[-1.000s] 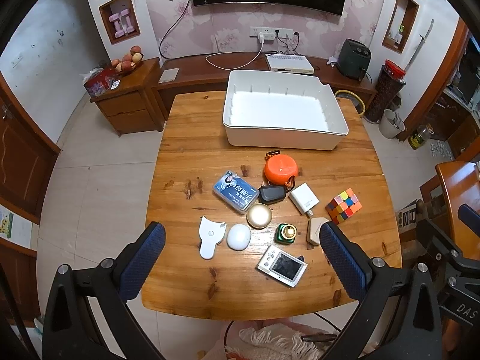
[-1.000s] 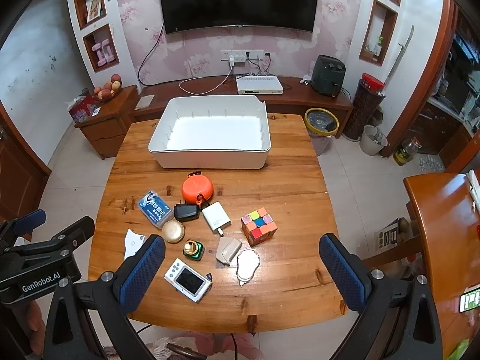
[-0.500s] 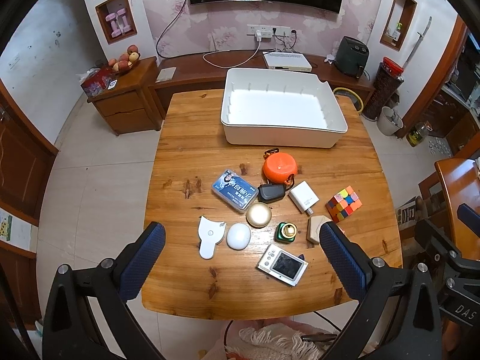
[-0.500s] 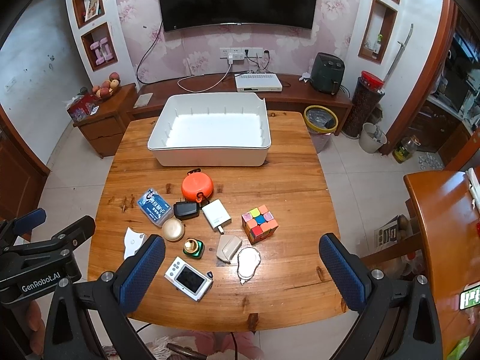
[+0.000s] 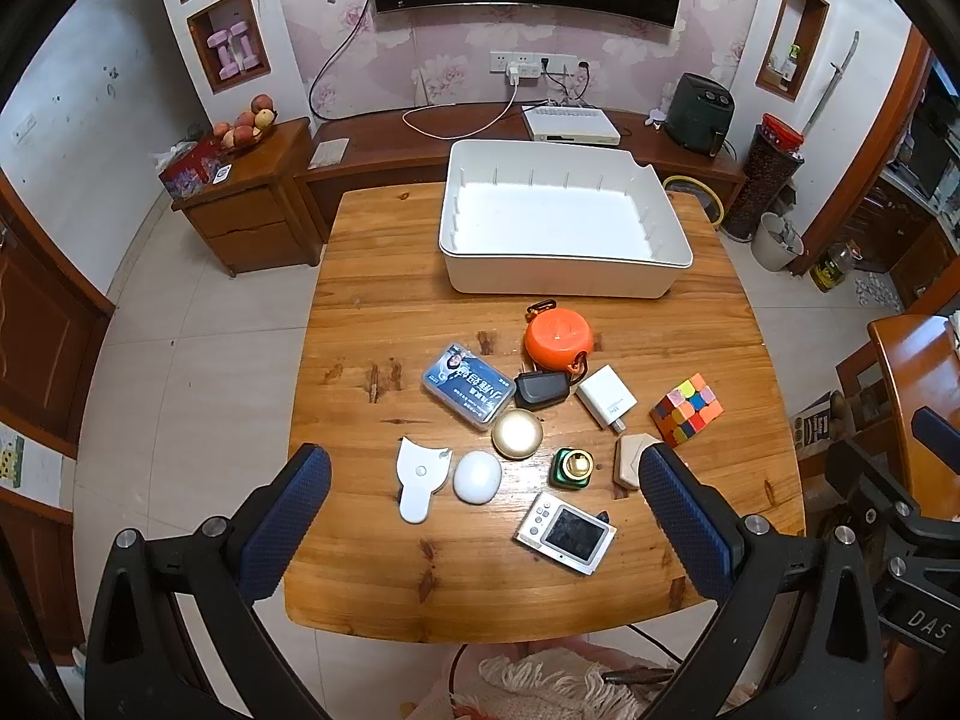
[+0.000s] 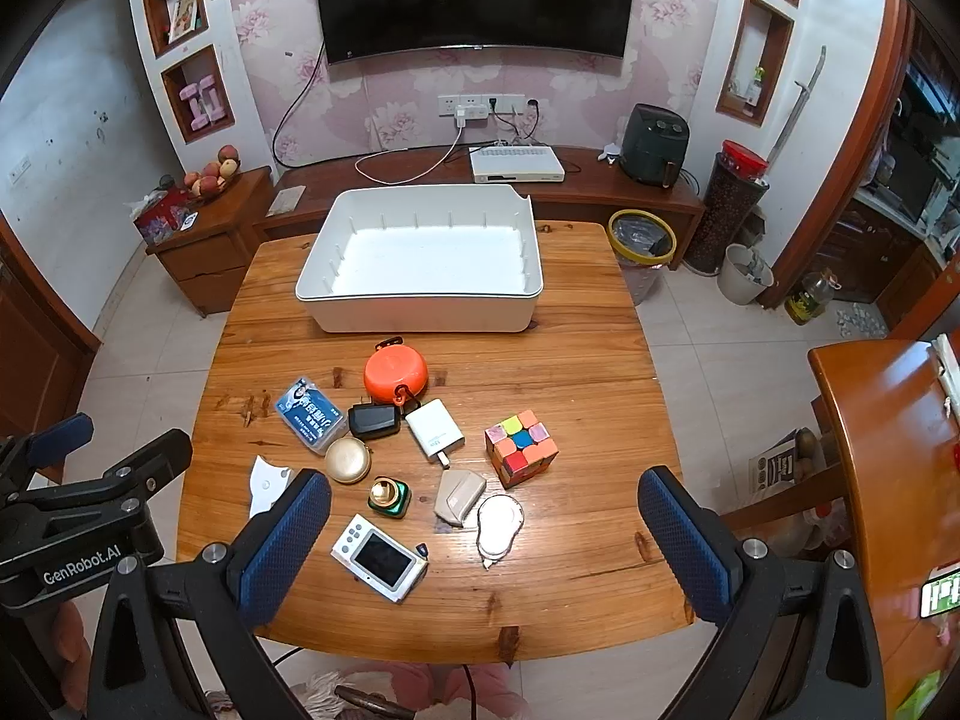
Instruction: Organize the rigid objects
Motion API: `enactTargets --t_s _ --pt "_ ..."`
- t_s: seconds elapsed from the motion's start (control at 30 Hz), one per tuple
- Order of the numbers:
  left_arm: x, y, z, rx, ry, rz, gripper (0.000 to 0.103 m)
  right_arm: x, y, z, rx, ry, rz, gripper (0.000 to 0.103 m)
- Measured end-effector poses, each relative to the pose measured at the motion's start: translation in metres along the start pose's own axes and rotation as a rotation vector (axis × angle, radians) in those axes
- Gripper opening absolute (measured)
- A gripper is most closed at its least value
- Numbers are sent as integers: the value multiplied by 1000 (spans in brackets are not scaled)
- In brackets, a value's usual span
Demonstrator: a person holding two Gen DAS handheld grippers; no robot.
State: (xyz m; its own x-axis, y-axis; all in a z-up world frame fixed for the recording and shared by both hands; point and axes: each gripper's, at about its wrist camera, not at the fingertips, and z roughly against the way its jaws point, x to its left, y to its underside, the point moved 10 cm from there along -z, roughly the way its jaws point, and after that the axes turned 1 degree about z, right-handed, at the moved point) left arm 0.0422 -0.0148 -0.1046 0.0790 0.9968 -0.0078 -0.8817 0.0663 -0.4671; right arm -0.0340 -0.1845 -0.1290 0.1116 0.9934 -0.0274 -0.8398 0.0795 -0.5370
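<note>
Left gripper [image 5: 485,510] and right gripper [image 6: 485,510], jaws wide apart, above near table edge [image 6: 588,612]; white bin [image 6: 420,315] far; possibly shell-like white item [image 6: 498,525] near.

Black tongs [image 5: 485,492] w/ blue textured pads [image 5: 288,516], silver screws, "GenRobot.AI" marking.

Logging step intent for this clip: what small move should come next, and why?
Probably lower the right claw toward the colour cube: both claws hang open and empty, the white bin holds nothing, and the cube stands apart from the clutter.
</note>
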Motion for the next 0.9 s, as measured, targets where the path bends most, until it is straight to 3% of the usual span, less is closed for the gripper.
enactTargets --t_s 0.9 --pt "24 -8 -11 -5 -1 -9 102 23 -2 -5 -30 -25 58 103"
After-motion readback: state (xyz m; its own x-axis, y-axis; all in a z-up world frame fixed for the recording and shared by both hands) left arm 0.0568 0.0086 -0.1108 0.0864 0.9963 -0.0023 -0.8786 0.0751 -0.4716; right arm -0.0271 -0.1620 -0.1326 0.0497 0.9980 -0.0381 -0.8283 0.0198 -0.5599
